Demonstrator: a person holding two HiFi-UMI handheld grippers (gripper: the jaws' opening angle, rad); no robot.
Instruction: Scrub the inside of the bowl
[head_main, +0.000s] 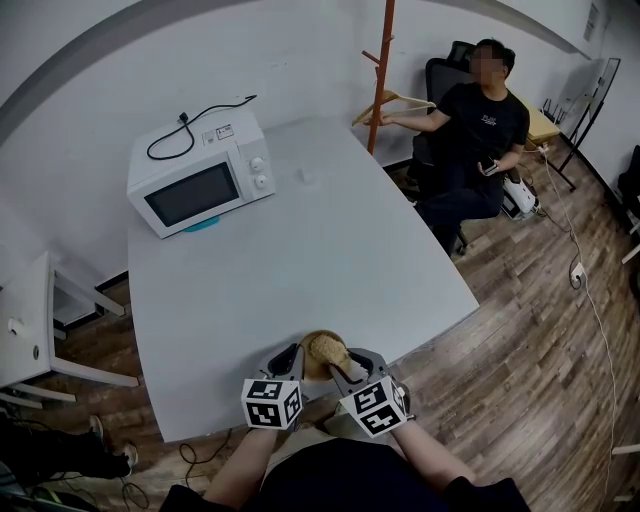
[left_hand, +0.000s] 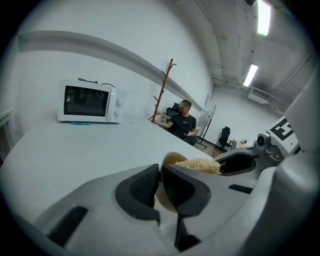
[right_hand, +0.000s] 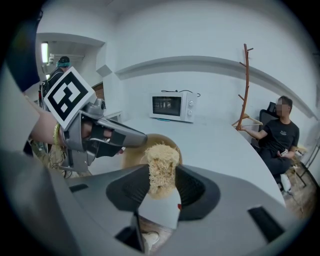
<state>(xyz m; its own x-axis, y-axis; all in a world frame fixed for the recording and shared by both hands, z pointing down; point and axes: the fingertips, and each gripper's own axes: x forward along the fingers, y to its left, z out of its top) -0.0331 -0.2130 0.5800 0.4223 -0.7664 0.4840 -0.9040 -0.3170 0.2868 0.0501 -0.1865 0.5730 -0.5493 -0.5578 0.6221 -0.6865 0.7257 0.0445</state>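
I am pinching the wall of the bowl (left_hand: 172, 161) between the narrow jaws of my left gripper (left_hand: 160, 179), holding it at the near edge of the table (head_main: 300, 240), just in front of my body. My right gripper (right_hand: 161, 186) is clamping a straw-coloured scrubber (right_hand: 161, 159) and holding it at the bowl's opening, just beside the left jaws. Ahead of both grippers the white tabletop is lying open, its right edge running away diagonally. Far ahead and left of the grippers a microwave (head_main: 200, 178) is sitting near the wall. Beyond the far right corner a coat stand (head_main: 382, 70) is rising, and a person (head_main: 482, 125) is sitting beside it, well apart from me.
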